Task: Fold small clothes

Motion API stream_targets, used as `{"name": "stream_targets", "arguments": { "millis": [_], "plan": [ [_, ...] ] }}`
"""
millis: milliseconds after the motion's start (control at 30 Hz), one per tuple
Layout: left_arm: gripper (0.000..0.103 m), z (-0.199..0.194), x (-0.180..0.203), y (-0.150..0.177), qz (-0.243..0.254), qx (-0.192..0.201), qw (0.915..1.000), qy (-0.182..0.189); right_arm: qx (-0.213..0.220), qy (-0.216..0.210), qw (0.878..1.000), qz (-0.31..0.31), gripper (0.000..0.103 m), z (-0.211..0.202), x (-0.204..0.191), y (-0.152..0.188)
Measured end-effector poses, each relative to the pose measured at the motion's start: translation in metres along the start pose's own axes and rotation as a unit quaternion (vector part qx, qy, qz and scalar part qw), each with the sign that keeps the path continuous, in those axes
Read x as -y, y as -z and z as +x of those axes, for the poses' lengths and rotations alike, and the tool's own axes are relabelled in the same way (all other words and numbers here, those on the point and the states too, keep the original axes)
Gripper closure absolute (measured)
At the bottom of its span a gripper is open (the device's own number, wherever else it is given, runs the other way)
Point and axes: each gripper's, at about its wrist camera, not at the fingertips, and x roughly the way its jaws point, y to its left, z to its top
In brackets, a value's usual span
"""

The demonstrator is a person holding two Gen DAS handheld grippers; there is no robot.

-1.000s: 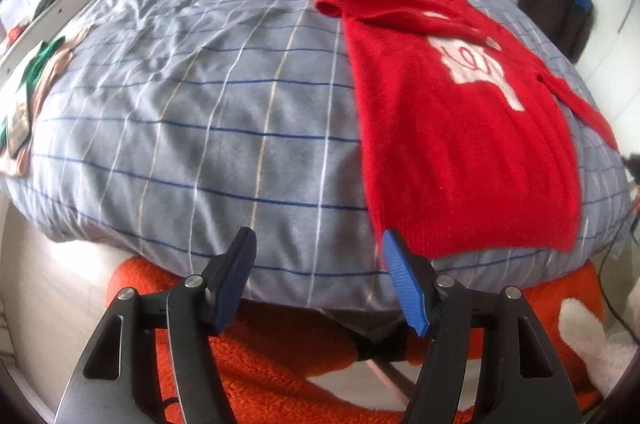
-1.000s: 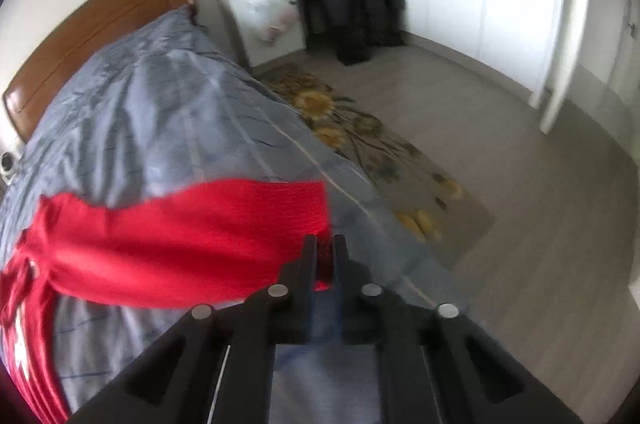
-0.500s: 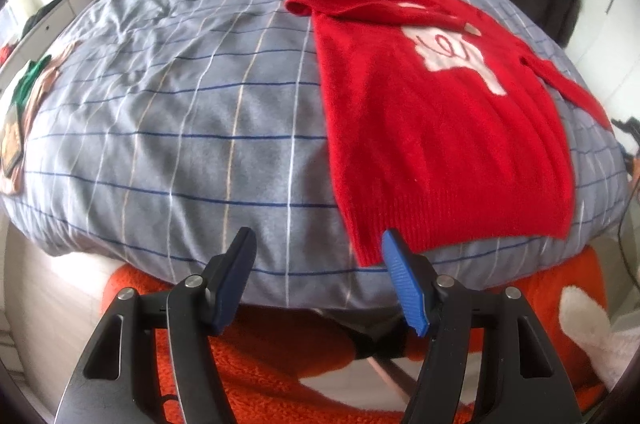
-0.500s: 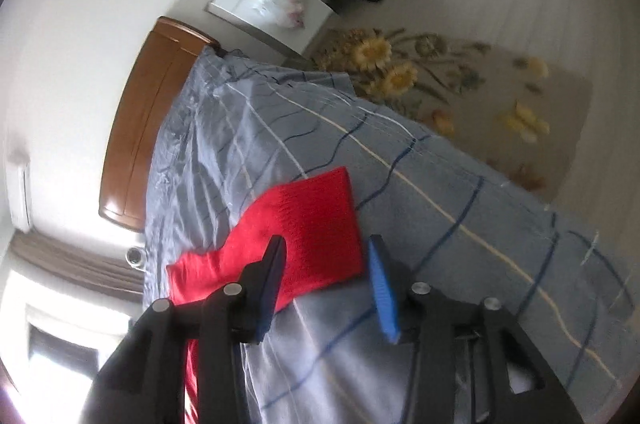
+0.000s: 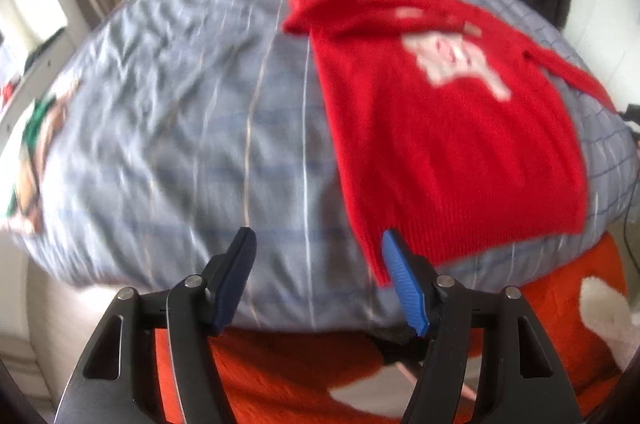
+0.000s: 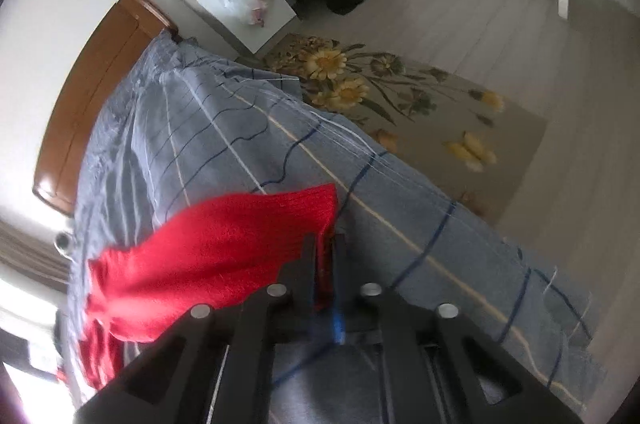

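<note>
Sweater (image 5: 448, 143) lying lengthwise on bed (image 5: 180, 103), collar far.
Right gripper (image 6: 325, 260) is pinching its sleeve (image 6: 224, 256); left gripper (image 5: 316, 268) is gaping, empty.

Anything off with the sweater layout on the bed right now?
Mostly flat, but the red sweater isn't symmetric: its left sleeve is bunched near the shoulder, while the right gripper pinches the other sleeve's cuff. Left gripper is open, holding nothing.

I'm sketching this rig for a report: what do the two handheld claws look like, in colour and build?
Both are matte black plastic frames with triangular cut-outs and round silver pivot pins. The left claw has two long fingers faced with ribbed blue pads. The right claw shows the same black frame and silver pins, with a blurred bit of blue between its fingers. No cables, markings or sleeves are visible.
</note>
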Motion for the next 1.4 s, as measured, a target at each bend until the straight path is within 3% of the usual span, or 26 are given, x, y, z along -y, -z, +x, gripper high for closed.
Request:
{"name": "stream_targets", "arguments": {
  "millis": [33, 67, 100, 133, 200, 267, 367, 467, 533, 633, 800, 867, 900, 933, 967, 1033, 1100, 1167, 1233, 1300, 1400],
  "plan": [
    [0.03, -0.004, -0.004, -0.013, 0.0, 0.014, 0.9999, 0.006, 0.004, 0.002, 1.0, -0.002, 0.066, -0.005, 0.0, 0.001],
    [0.029, -0.008, -0.007, -0.028, -0.001, 0.03, 0.9995, 0.013, 0.018, -0.002, 1.0, -0.007, 0.037, -0.015, 0.001, 0.002],
    [0.027, -0.012, -0.009, -0.045, 0.001, 0.049, 0.9986, 0.022, 0.038, -0.004, 0.999, -0.015, 0.027, -0.026, 0.002, 0.005],
    [0.024, -0.014, -0.009, -0.063, 0.006, 0.068, 0.9973, 0.029, 0.057, 0.002, 0.998, -0.026, 0.024, -0.037, 0.0, 0.007],
    [0.022, -0.01, 0.003, -0.1, 0.039, 0.098, 0.9938, 0.036, 0.092, 0.03, 0.993, -0.069, 0.024, -0.062, -0.008, 0.019],
    [0.022, 0.01, 0.026, -0.138, 0.099, 0.096, 0.9889, 0.056, 0.109, 0.026, 0.988, -0.104, 0.024, -0.085, -0.018, 0.038],
    [0.023, 0.057, 0.054, -0.188, 0.144, 0.052, 0.9843, 0.088, 0.103, -0.011, 0.985, -0.141, 0.024, -0.105, -0.037, 0.07],
    [0.037, 0.12, 0.073, -0.237, 0.105, -0.018, 0.9881, 0.112, 0.09, -0.048, 0.98, -0.172, 0.024, -0.119, -0.058, 0.113],
    [0.048, 0.15, 0.082, -0.254, 0.064, -0.057, 0.9855, 0.146, 0.074, -0.071, 0.977, -0.185, 0.024, -0.123, -0.07, 0.146],
    [0.051, 0.177, 0.103, -0.264, 0.036, -0.086, 0.9792, 0.18, 0.046, -0.093, 0.975, -0.197, 0.024, -0.119, -0.082, 0.186],
    [0.051, 0.207, 0.15, -0.262, 0.106, -0.121, 0.9766, 0.143, -0.009, -0.11, 0.967, -0.227, 0.024, -0.103, -0.097, 0.244],
    [0.061, 0.214, 0.159, -0.262, 0.121, -0.126, 0.9758, 0.131, -0.021, -0.109, 0.961, -0.254, 0.024, -0.097, -0.103, 0.256],
    [0.087, 0.214, 0.163, -0.261, 0.123, -0.122, 0.9758, 0.133, -0.021, -0.108, 0.96, -0.259, 0.024, -0.097, -0.105, 0.259],
    [0.098, 0.211, 0.164, -0.261, 0.121, -0.116, 0.9759, 0.14, -0.022, -0.109, 0.958, -0.263, 0.024, -0.097, -0.106, 0.261],
    [0.098, 0.199, 0.163, -0.26, 0.115, -0.088, 0.9783, 0.148, -0.021, -0.111, 0.958, -0.265, 0.024, -0.097, -0.107, 0.261],
    [0.099, 0.171, 0.149, -0.259, 0.096, -0.027, 0.9843, 0.146, -0.018, -0.11, 0.957, -0.267, 0.024, -0.097, -0.107, 0.26],
    [0.099, 0.134, 0.103, -0.256, 0.02, 0.016, 0.9852, 0.17, -0.018, -0.111, 0.958, -0.264, 0.024, -0.098, -0.105, 0.261],
    [0.099, 0.101, 0.044, -0.247, -0.052, 0.054, 0.9831, 0.167, -0.014, -0.111, 0.958, -0.262, 0.024, -0.1, -0.104, 0.261],
    [0.099, 0.072, -0.021, -0.23, -0.118, 0.09, 0.982, 0.118, -0.006, -0.113, 0.958, -0.264, 0.024, -0.104, -0.105, 0.261],
    [0.099, 0.049, -0.084, -0.203, -0.175, 0.114, 0.977, 0.042, -0.002, -0.114, 0.956, -0.271, 0.024, -0.104, -0.11, 0.263],
    [0.099, 0.036, -0.155, -0.155, -0.249, 0.117, 0.9589, -0.071, -0.007, -0.118, 0.95, -0.288, 0.024, -0.101, -0.119, 0.268]
  ]
}}
